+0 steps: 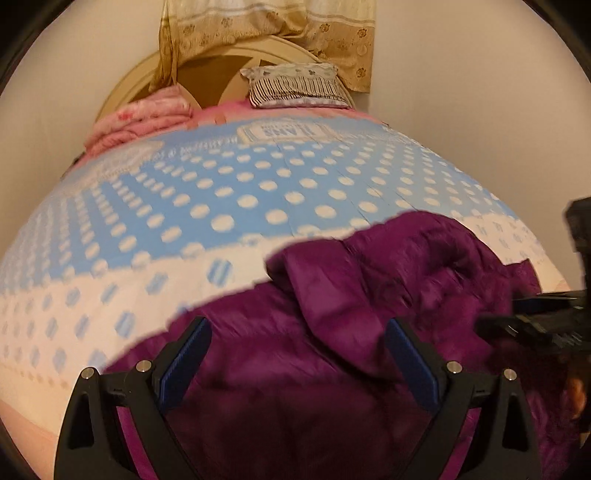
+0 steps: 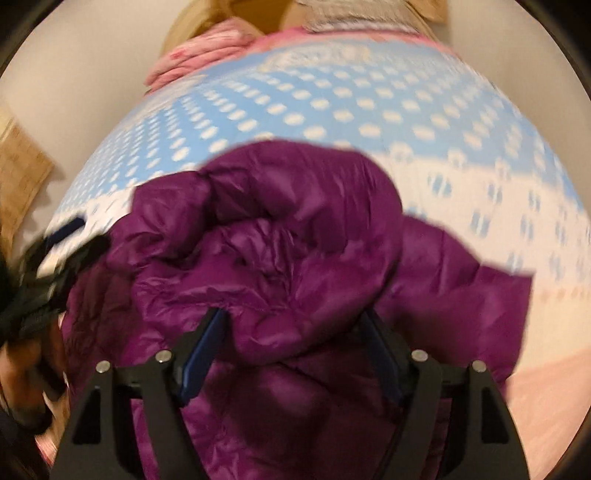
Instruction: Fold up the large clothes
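A purple puffer jacket (image 1: 369,295) lies crumpled on the near part of the bed. My left gripper (image 1: 299,328) hovers over its left portion, open wide, with nothing pinched between the blue pads (image 1: 184,354). The right gripper (image 1: 517,314) shows blurred at the right edge of the left wrist view. In the right wrist view the jacket (image 2: 277,229) is bunched into a thick roll. My right gripper (image 2: 293,317) straddles the near end of that roll, open, with puffy fabric bulging between its fingers (image 2: 207,339). The left gripper (image 2: 70,236) appears blurred at the left.
The bed cover (image 1: 240,184) is blue with white dots and a white border. A folded pink blanket (image 1: 140,122) and a striped pillow (image 1: 295,86) lie by the headboard (image 1: 207,74). A curtain (image 1: 332,33) hangs behind. A hand (image 2: 26,354) shows at the lower left.
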`<state>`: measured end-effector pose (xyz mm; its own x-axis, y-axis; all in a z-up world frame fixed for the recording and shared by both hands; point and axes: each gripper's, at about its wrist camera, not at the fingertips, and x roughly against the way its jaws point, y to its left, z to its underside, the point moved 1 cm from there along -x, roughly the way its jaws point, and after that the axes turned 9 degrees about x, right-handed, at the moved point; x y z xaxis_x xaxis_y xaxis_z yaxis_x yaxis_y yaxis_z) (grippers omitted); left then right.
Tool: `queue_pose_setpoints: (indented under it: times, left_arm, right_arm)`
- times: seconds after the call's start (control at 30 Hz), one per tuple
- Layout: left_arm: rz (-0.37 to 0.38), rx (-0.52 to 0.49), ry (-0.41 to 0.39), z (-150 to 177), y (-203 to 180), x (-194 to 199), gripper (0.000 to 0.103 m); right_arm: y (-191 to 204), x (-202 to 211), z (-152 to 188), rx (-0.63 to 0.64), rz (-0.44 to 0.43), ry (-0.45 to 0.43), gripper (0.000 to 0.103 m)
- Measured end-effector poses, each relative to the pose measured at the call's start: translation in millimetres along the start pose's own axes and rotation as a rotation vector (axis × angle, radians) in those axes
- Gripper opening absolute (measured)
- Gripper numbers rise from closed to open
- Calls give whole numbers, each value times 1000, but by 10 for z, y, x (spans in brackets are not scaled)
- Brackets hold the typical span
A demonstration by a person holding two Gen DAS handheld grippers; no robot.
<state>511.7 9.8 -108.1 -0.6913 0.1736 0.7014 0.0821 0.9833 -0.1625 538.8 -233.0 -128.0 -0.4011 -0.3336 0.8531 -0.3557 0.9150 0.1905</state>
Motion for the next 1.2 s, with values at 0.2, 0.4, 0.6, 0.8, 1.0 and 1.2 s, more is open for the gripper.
queue_pose_setpoints:
  times: [0.2,0.4,0.6,0.8,1.0,1.2]
  left_arm:
    - [1,-1,-41,13,19,273,95]
    - [8,33,-126,-84,152,689,95]
    - [-2,12,-86,61,70,567,95]
    - [-24,45,-103,-16,59,522,95]
    - [-104,54,-152,-201,-101,337,95]
    - [-133,31,-42,182,-164,-107,95]
  right_arm:
    - [50,114,39,-28,-57,-75,12]
    - [349,763,308,61,-52,-178,10]
    - [427,589,845,23,-70,-113,15]
    - [239,687,1024,-1,29,-137,38]
    - [217,1090,668,-5,175,-293,40]
    - [228,406,218,17,134,-309,41]
